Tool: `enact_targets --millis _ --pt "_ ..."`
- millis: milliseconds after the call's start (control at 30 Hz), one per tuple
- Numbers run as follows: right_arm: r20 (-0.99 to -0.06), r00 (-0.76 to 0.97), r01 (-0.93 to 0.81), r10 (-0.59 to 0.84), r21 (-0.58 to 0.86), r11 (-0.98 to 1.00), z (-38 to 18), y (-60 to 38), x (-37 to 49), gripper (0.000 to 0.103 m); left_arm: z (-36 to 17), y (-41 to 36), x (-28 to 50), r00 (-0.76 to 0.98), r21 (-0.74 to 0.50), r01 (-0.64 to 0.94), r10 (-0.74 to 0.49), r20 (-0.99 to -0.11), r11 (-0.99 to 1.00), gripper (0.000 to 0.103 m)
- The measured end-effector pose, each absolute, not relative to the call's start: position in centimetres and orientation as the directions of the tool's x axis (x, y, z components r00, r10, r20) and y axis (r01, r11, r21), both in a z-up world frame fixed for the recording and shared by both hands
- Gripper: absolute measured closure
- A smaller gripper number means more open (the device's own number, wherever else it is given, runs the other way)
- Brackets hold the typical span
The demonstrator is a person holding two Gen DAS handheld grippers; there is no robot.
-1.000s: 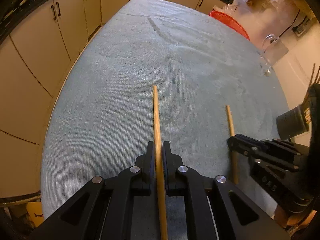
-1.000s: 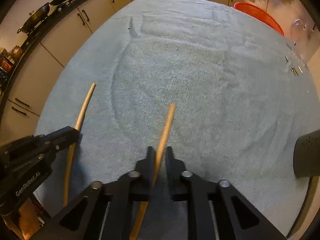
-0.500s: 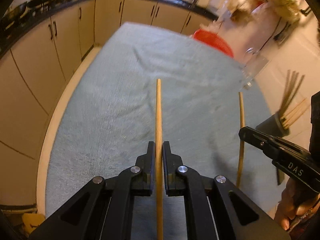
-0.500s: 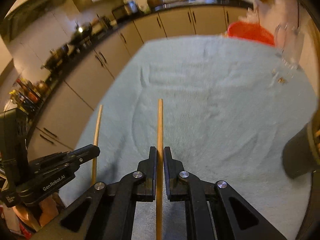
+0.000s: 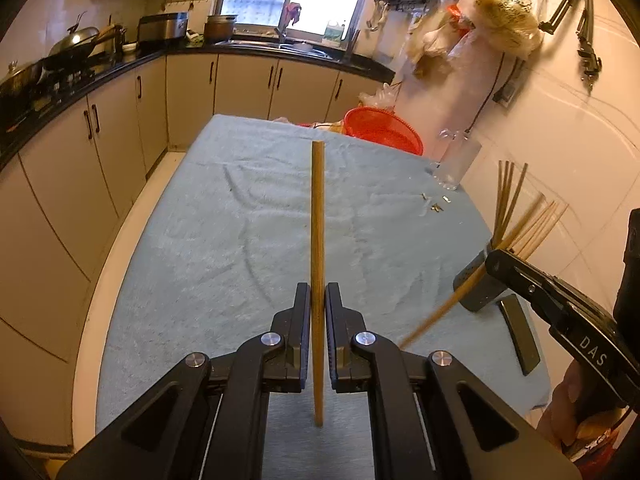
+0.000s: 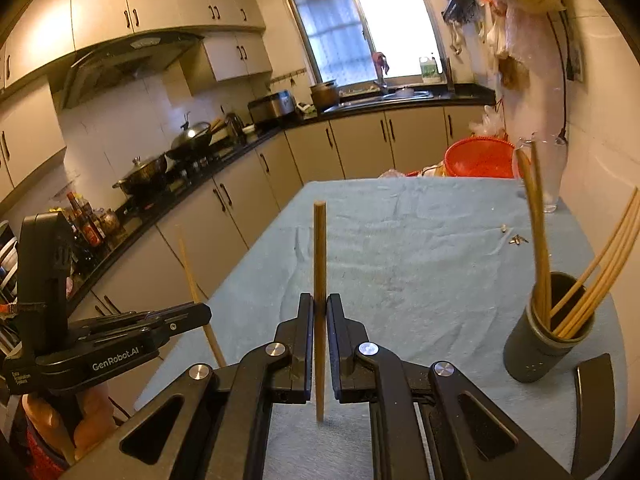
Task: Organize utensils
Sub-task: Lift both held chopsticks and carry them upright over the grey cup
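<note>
Above the pale blue towel point(image 5: 240, 240) that covers the table, at the lower centre of the left wrist view, the left gripper point(image 5: 317, 312) has its jaws closed on a wooden chopstick point(image 5: 317, 240) that runs up the middle of the frame, its far end pointing at the kitchen cabinets; at the lower centre of the right wrist view the right gripper point(image 6: 319, 320) likewise clamps a second chopstick point(image 6: 319, 280), upright in the picture; toward the lower right of that view a dark cylindrical holder point(image 6: 548, 332) stands on the towel with several chopsticks point(image 6: 592, 272) leaning out of it; a flat black object point(image 6: 592, 412) lies just beside the holder; farther back, near the wall, stand a clear glass jar point(image 6: 554, 176) and a red colander point(image 6: 480, 158).
</note>
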State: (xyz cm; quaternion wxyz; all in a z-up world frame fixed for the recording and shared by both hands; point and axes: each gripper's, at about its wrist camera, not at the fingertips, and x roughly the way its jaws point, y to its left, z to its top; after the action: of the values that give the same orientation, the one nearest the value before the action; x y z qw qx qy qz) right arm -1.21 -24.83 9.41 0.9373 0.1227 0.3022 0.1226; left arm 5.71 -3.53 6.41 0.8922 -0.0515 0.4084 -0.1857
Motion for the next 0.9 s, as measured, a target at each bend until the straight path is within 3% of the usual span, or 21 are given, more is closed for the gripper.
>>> enact_targets --millis 900 --pt "-0.438 0.874 -0.038 0.212 0.374 0.927 12.0 -32.9 -5.7 0.096 9.2 -8.0 4.5 0.603 -0.216 0.371 -0.411 -0.684 0.903 0.096"
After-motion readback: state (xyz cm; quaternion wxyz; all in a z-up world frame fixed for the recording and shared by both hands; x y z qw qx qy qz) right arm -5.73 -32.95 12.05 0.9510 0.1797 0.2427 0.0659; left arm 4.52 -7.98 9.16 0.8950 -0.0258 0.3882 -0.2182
